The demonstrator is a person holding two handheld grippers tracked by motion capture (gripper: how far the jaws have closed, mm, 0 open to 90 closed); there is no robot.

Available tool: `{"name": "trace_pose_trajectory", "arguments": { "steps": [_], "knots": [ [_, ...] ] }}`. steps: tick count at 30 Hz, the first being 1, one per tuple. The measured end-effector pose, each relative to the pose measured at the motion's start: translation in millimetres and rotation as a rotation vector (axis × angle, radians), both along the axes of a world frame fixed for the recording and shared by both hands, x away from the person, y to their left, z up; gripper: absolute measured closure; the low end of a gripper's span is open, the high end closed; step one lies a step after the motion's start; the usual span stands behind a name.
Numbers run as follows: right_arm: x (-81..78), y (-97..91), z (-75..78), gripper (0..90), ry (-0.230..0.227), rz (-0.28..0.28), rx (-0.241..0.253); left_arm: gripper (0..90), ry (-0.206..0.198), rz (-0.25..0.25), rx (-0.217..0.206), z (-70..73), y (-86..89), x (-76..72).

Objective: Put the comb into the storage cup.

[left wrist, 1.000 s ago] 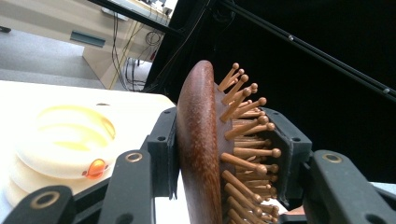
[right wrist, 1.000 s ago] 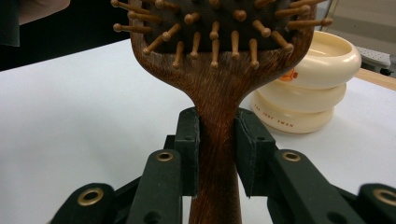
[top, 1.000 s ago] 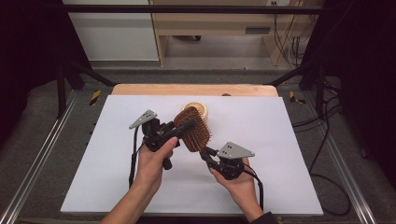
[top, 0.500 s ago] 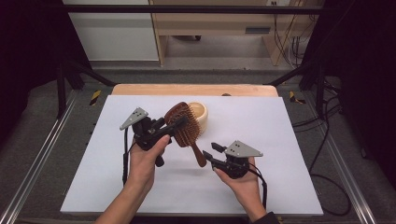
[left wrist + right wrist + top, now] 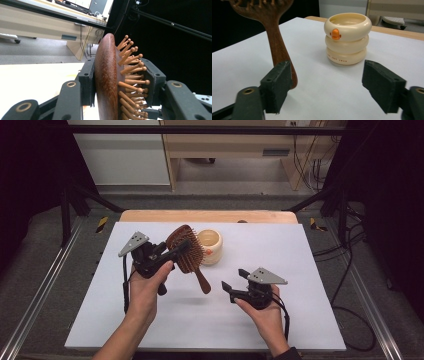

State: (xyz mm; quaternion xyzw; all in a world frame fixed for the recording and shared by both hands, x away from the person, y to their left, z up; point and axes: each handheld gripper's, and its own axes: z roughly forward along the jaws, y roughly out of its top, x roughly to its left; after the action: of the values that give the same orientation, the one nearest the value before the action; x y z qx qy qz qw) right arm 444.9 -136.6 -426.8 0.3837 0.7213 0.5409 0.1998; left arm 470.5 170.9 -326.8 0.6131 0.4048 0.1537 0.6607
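A dark wooden hairbrush [image 5: 189, 255] with wooden pins hangs above the white table, handle pointing down toward me. My left gripper [image 5: 179, 252] is shut on its head; in the left gripper view one pad presses the smooth back and the other the pins of the brush [image 5: 106, 82]. My right gripper [image 5: 234, 281] is low at the centre right, and its jaws have just been opening. In the right gripper view nothing is between the pads, and the brush handle [image 5: 279, 47] stands just outside the left pad.
A cream ringed cup [image 5: 210, 245] with an orange beak mark [image 5: 335, 34] stands upright behind the brush. The white table top [image 5: 300, 265] ends in a wooden strip at the back; metal rails run along both sides.
The right gripper's jaws have opened and let go of the brush handle. The left gripper has carried the brush left and a little up.
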Motion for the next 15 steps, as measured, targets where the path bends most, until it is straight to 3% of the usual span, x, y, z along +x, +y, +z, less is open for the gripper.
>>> {"name": "trace_pose_trajectory", "arguments": {
  "steps": [4,7,11,15],
  "knots": [
    [2.4,-0.9,-2.5,14.3,0.001,-0.009,-0.04,52.3,-0.014,-0.018,0.013,5.7,2.4,-1.2],
    [2.9,-0.3,-5.3,14.1,0.002,-0.024,-0.084,52.3,-0.017,-0.017,0.003,9.3,3.8,-1.7],
    [1.3,-3.1,-4.2,11.1,-0.011,-0.019,-0.084,52.2,-0.024,-0.005,-0.003,14.2,6.6,-1.2],
    [1.3,-8.5,-4.1,8.1,0.01,-0.003,-0.076,52.2,-0.03,0.011,0.002,18.0,10.1,0.9]
  ]
}}
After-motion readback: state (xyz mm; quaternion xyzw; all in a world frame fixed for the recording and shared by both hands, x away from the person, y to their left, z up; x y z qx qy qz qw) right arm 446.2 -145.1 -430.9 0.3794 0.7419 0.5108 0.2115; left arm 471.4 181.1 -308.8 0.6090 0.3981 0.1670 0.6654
